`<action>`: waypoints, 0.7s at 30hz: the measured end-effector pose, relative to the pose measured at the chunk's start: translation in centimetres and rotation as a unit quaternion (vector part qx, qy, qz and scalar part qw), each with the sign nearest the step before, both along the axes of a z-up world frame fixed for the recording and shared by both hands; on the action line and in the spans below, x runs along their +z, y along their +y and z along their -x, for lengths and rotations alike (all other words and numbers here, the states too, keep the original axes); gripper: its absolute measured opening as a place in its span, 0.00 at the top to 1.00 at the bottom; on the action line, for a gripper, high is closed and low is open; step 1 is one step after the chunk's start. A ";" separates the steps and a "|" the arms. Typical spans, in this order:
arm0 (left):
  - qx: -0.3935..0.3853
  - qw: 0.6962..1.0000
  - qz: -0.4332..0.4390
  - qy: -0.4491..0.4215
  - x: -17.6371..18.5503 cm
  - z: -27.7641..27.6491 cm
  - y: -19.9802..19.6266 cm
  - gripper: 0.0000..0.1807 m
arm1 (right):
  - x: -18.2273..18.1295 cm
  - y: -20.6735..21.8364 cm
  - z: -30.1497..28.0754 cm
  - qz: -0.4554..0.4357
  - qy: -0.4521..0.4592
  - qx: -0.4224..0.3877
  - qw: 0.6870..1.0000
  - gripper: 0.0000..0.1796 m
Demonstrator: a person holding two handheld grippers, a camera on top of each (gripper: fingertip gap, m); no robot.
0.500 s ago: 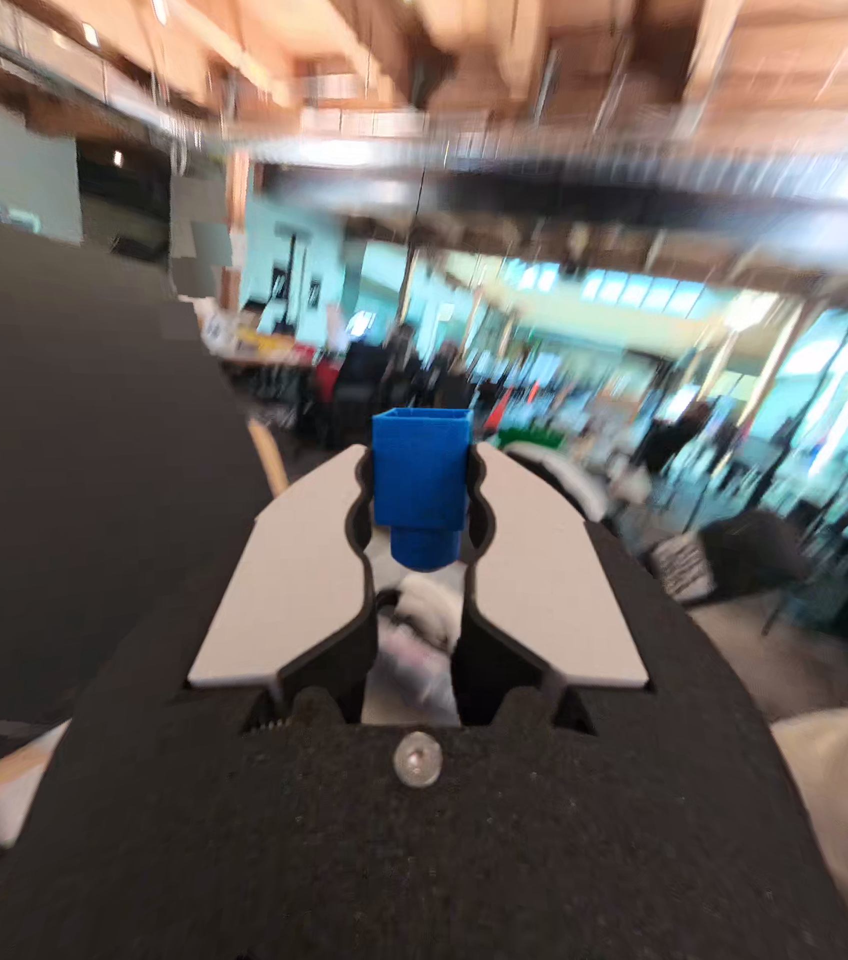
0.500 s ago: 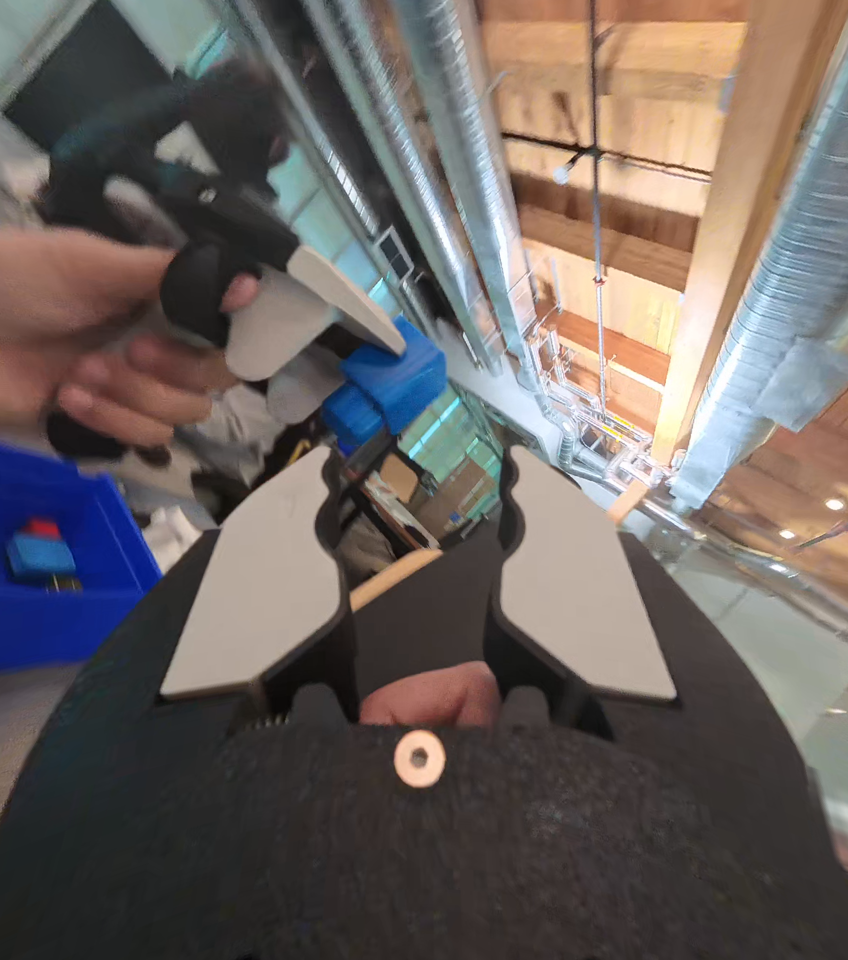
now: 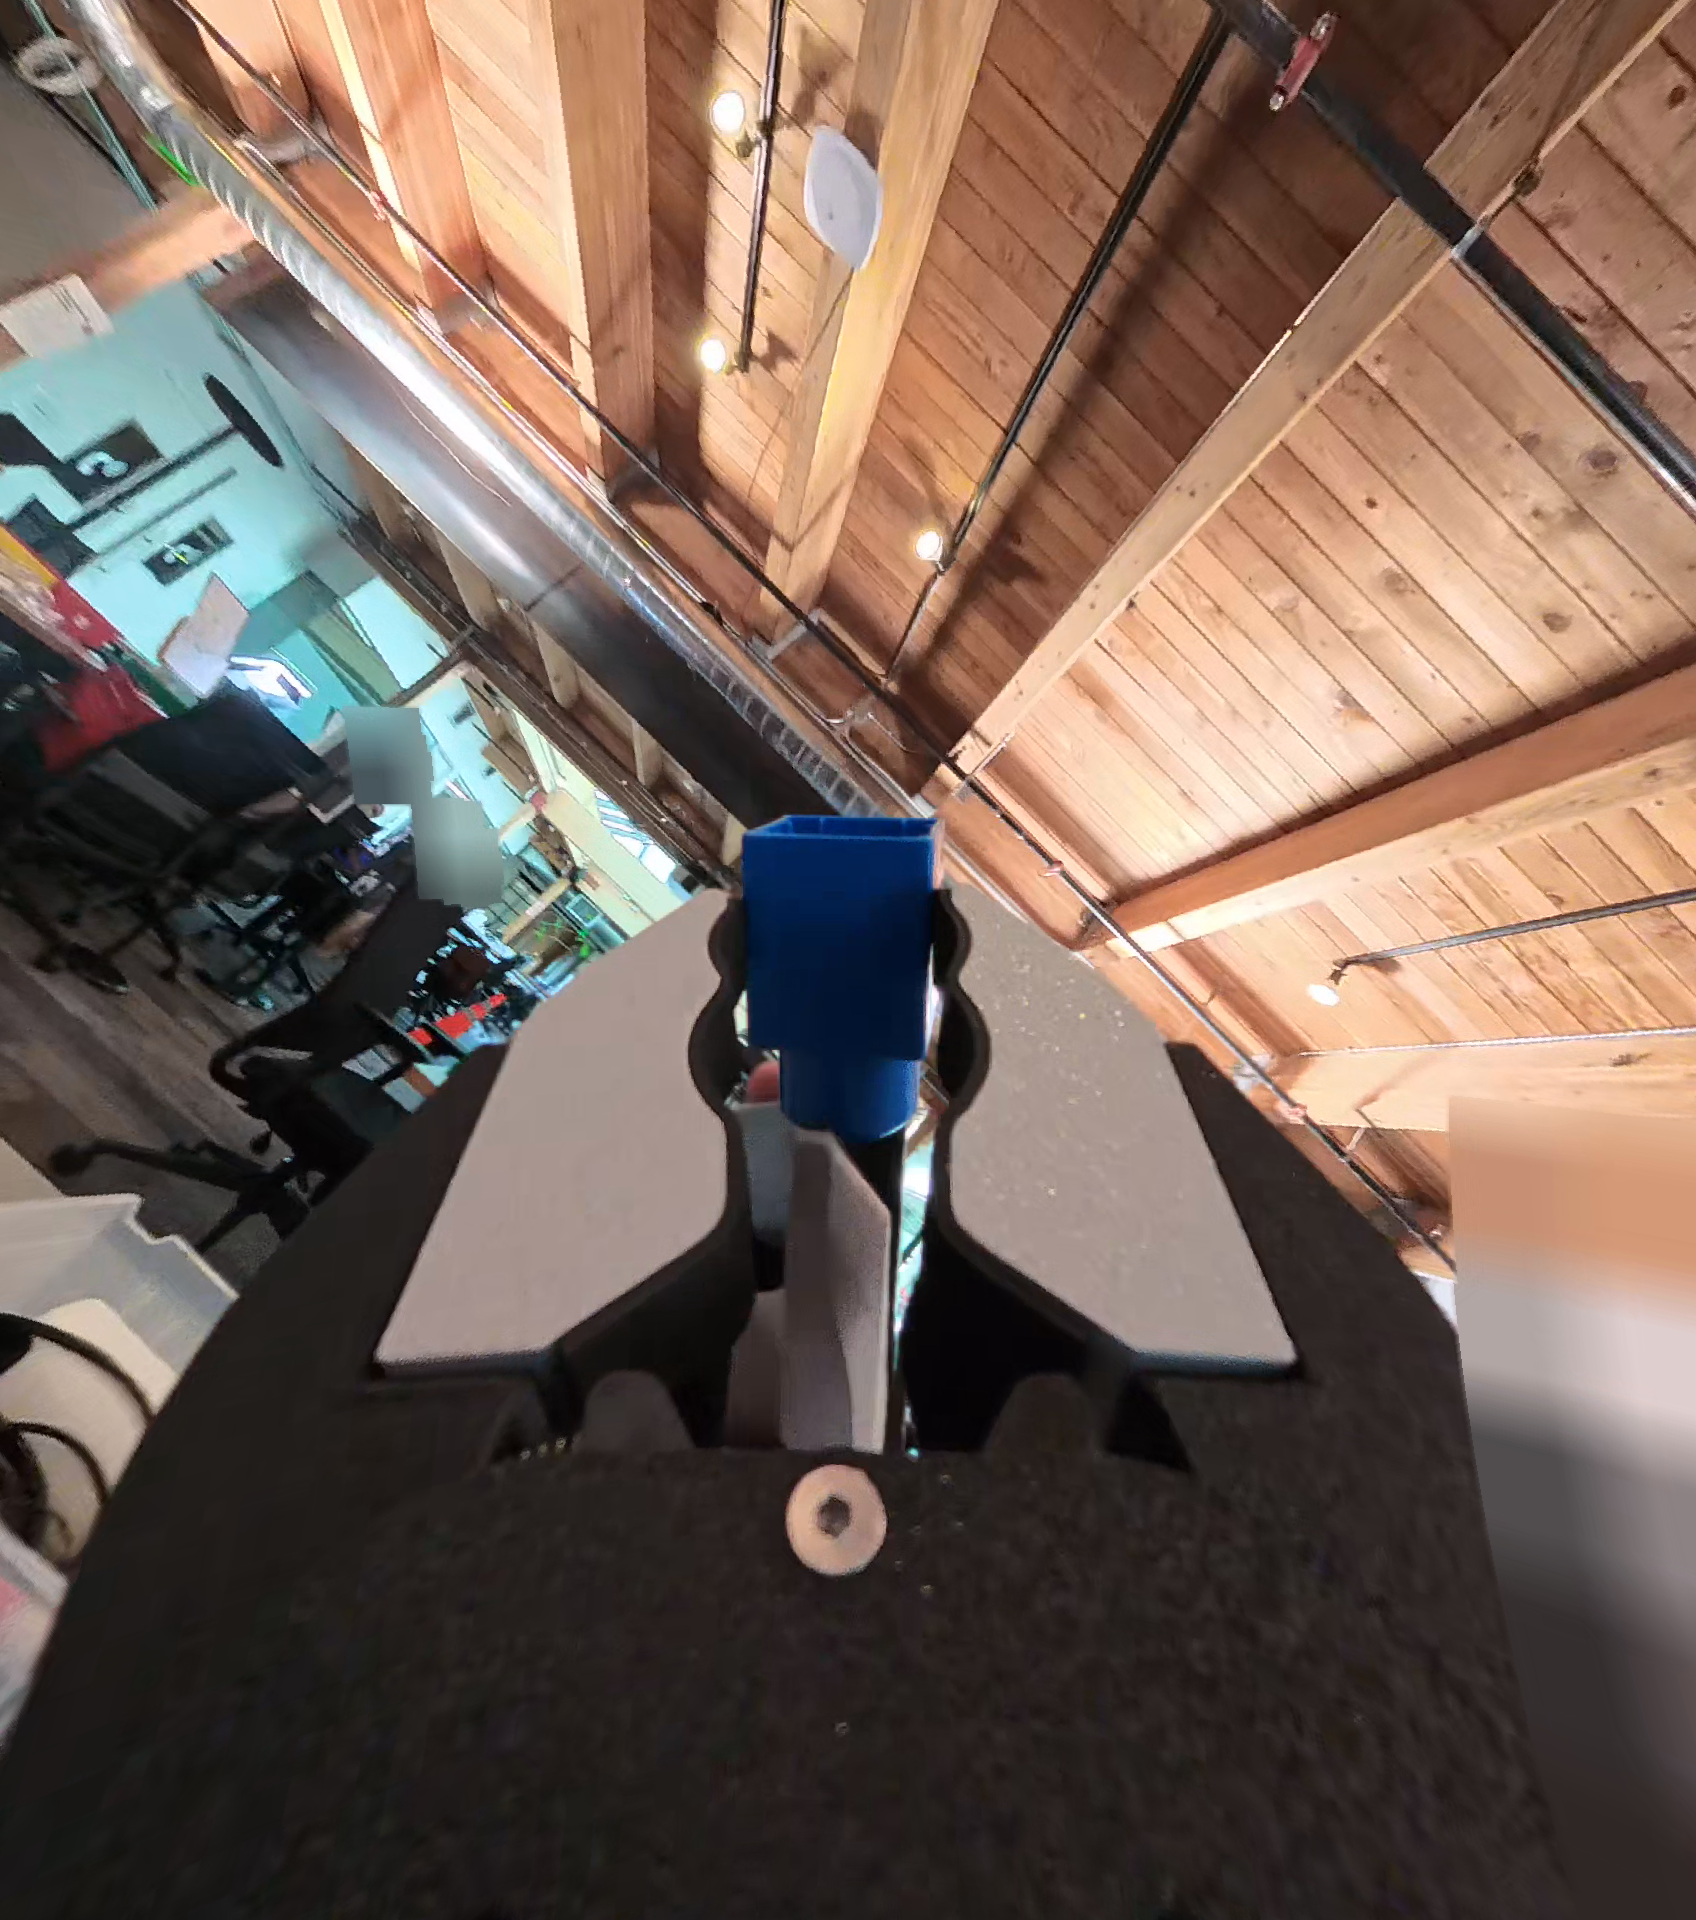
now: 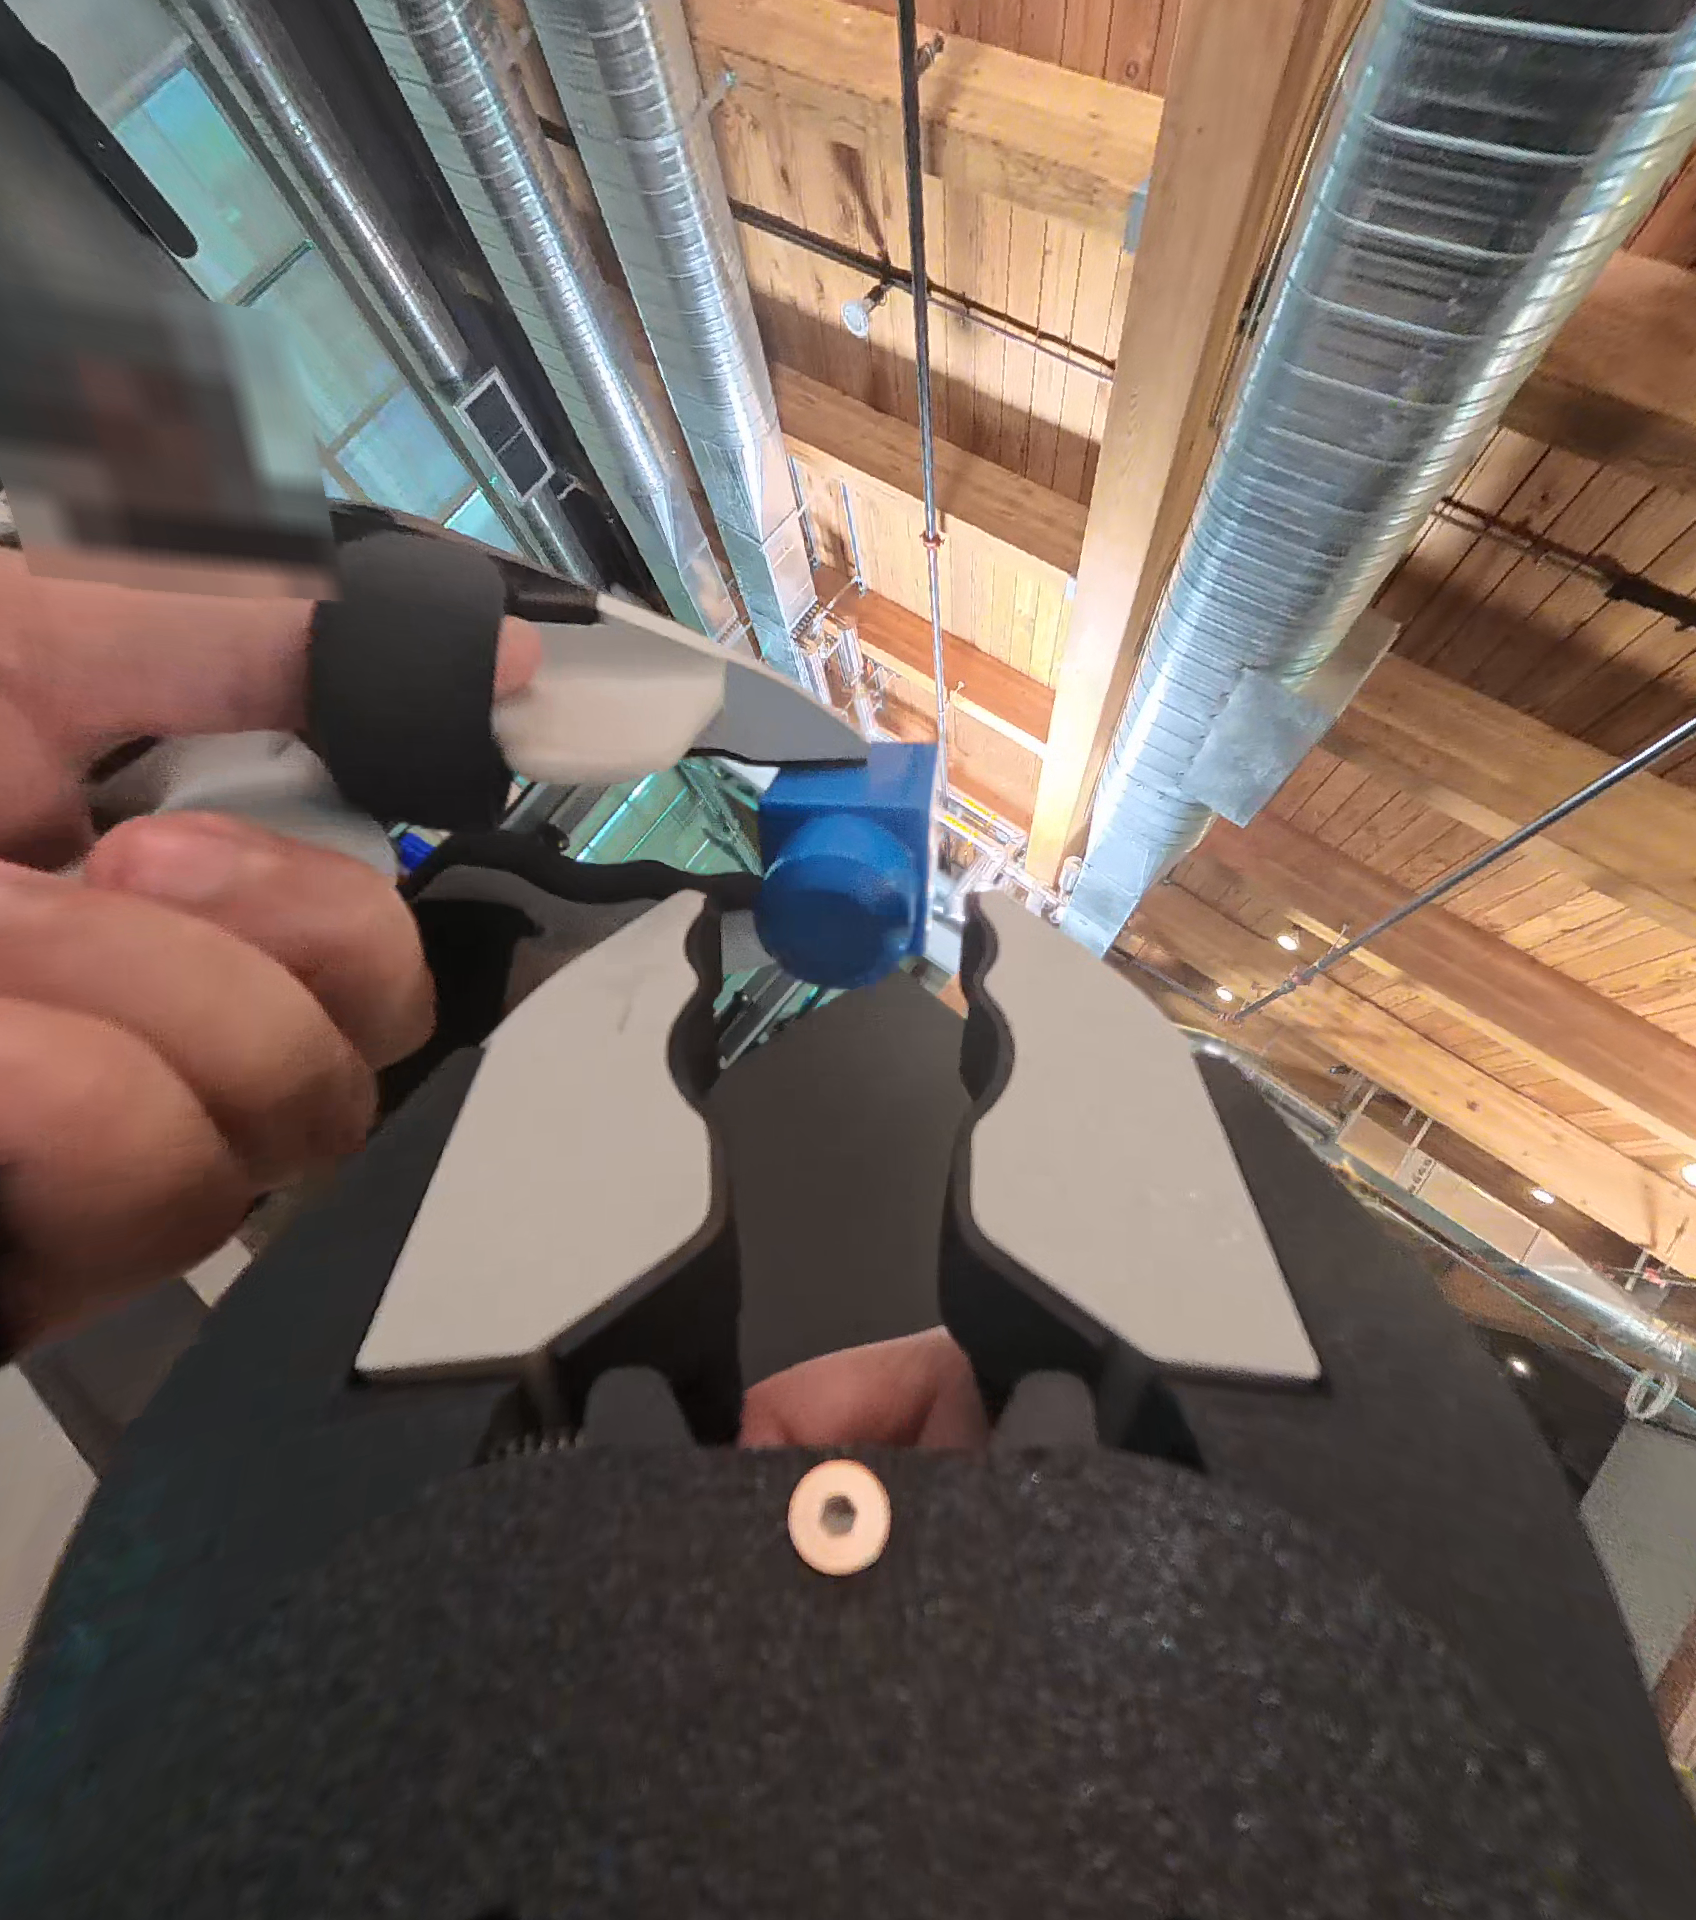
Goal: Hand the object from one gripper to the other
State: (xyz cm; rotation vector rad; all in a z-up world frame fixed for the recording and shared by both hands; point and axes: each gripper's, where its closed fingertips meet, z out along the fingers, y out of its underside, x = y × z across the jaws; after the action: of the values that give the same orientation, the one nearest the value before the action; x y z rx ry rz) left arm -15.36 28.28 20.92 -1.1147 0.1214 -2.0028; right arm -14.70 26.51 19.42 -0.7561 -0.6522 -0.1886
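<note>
A blue plastic piece (image 3: pixel 839 940), a square block with a round stub, is clamped between the fingertips of my left gripper (image 3: pixel 836 914), which points up at the ceiling. In the right wrist view the same blue piece (image 4: pixel 844 862) sits just ahead of the tips of my right gripper (image 4: pixel 839 920), stub end toward me. My right gripper is open and empty, its jaws spread wider than the piece. The left gripper's fingers (image 4: pixel 678 707) come in from the left, held by a person's hand (image 4: pixel 127 935). In the left wrist view a finger of the right gripper (image 3: pixel 839 1288) shows below the piece.
Both grippers are raised in the air under a wooden beam ceiling (image 3: pixel 1239 520) with metal ducts (image 4: pixel 1363 436). Office chairs (image 3: pixel 304 1060) and a clear plastic bin (image 3: pixel 23 1268) lie low at the left of the left wrist view. Both grippers' tips are close together, under 4 cm apart.
Both grippers have tilted up toward the ceiling. The blue piece in the left gripper has moved to the tips of the open right gripper.
</note>
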 end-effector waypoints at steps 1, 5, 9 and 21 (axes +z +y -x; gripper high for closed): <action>-0.008 1.000 0.001 0.002 -0.1 -0.6 -0.3 0.81 | 0.0 0.2 -0.2 0.001 0.000 -0.004 1.000 0.75; -0.024 0.999 -0.012 0.034 -0.4 -2.5 -1.3 0.82 | 0.8 -0.1 -1.7 -0.014 0.020 -0.009 1.000 0.81; -0.034 0.998 -0.016 0.041 -0.3 -2.5 -1.6 0.81 | 1.0 -0.4 -1.8 -0.003 0.004 0.002 1.000 0.81; 0.147 0.781 -0.294 0.532 -7.2 -0.7 -0.2 0.69 | -0.6 0.6 -4.1 0.193 -0.052 0.092 0.975 0.81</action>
State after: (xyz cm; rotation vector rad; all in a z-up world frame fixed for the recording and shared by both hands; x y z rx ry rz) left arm -14.61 28.10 13.76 -1.5559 1.0091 -0.7397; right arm -10.57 27.09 18.82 -1.0579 -0.8682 0.0735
